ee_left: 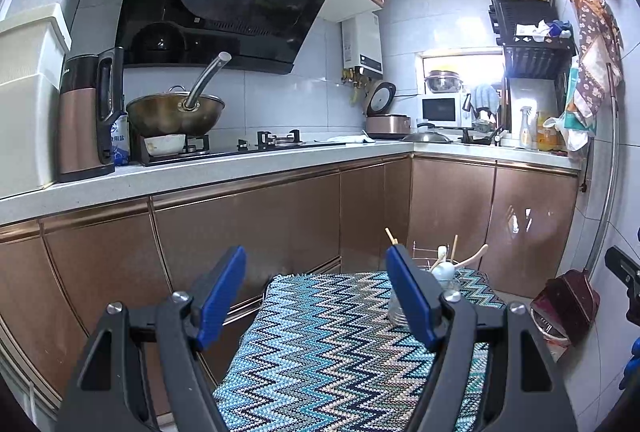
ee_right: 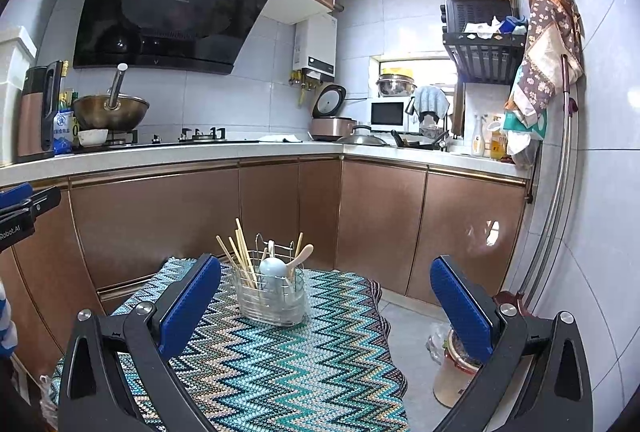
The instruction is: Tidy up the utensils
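A clear utensil holder (ee_right: 272,296) with a wire frame stands on the far part of a table covered by a zigzag cloth (ee_right: 260,364). It holds several wooden chopsticks (ee_right: 240,256), a pale blue ceramic spoon (ee_right: 270,266) and a wooden spoon (ee_right: 300,258). My right gripper (ee_right: 326,282) is open and empty, raised above the table's near part. My left gripper (ee_left: 316,272) is open and empty; its right finger (ee_left: 408,296) partly hides the holder (ee_left: 444,280).
Brown cabinets (ee_right: 160,220) and a white counter (ee_right: 180,152) run behind the table. On the counter are a wok (ee_right: 110,110), a kettle (ee_right: 36,112), a rice cooker (ee_right: 332,120) and a microwave (ee_right: 388,114). A bin (ee_right: 456,372) stands on the floor at right.
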{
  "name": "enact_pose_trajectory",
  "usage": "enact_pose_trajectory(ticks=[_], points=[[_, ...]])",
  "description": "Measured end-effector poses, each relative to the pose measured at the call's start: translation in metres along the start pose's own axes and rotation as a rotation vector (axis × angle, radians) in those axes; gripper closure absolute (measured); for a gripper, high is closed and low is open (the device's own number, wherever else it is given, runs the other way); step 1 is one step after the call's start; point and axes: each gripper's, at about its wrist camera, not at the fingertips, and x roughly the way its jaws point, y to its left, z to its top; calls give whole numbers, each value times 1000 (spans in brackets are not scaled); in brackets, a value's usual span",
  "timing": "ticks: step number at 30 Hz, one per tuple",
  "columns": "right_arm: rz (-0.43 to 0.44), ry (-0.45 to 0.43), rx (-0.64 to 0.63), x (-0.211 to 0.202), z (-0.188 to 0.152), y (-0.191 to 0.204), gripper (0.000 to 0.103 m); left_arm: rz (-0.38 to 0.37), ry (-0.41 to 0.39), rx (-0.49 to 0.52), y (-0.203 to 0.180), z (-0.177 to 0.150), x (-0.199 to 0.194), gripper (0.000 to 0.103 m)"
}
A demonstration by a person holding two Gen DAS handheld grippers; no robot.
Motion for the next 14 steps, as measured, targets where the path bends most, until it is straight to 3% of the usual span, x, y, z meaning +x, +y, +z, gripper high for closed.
enact_pose_trajectory(ticks=[14], points=[[-16, -21, -7, -6, 2, -3, 0, -14, 9, 3, -4, 2, -2, 32]])
